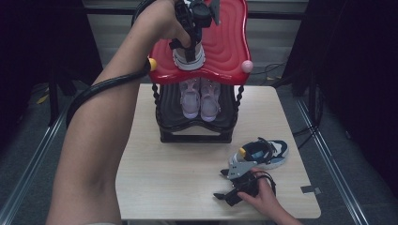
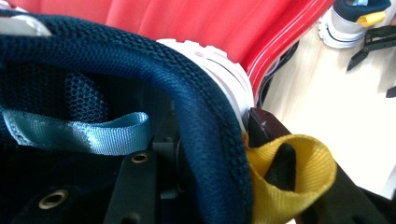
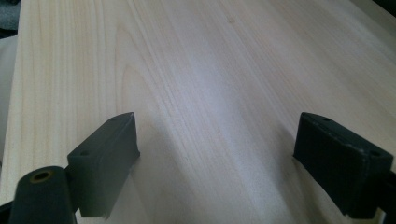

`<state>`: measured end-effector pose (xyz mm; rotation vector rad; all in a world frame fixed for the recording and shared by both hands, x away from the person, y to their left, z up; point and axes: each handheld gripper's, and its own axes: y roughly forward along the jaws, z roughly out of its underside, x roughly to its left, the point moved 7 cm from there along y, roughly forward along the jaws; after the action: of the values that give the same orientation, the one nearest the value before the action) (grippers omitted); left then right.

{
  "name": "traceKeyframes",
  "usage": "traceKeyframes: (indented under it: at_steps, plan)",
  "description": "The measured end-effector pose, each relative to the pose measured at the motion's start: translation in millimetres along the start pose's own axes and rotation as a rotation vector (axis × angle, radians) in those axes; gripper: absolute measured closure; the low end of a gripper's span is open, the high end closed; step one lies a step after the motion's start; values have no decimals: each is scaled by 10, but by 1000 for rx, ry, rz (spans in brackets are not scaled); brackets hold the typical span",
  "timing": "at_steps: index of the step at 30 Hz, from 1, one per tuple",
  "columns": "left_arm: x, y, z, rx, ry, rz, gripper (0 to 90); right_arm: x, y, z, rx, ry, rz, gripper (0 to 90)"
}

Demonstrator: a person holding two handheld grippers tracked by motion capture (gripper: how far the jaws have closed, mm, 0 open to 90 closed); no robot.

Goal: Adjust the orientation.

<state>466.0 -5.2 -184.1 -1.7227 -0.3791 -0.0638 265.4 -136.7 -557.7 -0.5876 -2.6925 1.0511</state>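
Note:
A navy mesh shoe [image 1: 188,60] with a white sole stands on the red top shelf [image 1: 225,42] of a shoe rack. My left gripper [image 1: 190,44] reaches down over its heel. In the left gripper view the padded navy collar [image 2: 140,60] lies between the jaws of the left gripper [image 2: 210,177]. The outer jaw rests against the yellow heel loop [image 2: 308,172], and a dark gap separates the inner jaw from the collar. The matching shoe [image 1: 263,152] lies on the table. Just in front of it my right gripper [image 1: 219,184] rests on the wood, open and with nothing between its jaws [image 3: 217,154].
A pale pink pair of shoes [image 1: 200,98] fills the rack's black lower shelf. The rack stands at the back of the light wooden table [image 1: 178,178]. Bare wood [image 3: 210,70] stretches ahead of the right gripper. Dark floor and metal rails flank the table.

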Motion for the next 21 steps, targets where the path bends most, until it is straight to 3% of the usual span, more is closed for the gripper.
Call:
traceKeyframes:
  at_steps: [7,13,21]
  plan:
    - [13,-3,6,-3,-16,-20,520,0,0,0,0,0,0,130]
    - [3,-25,-4,-21,-53,-2,446,-1,0,0,0,0,0,130]
    - [-5,-101,-34,-52,-70,4,405,0,0,0,0,0,0,130]
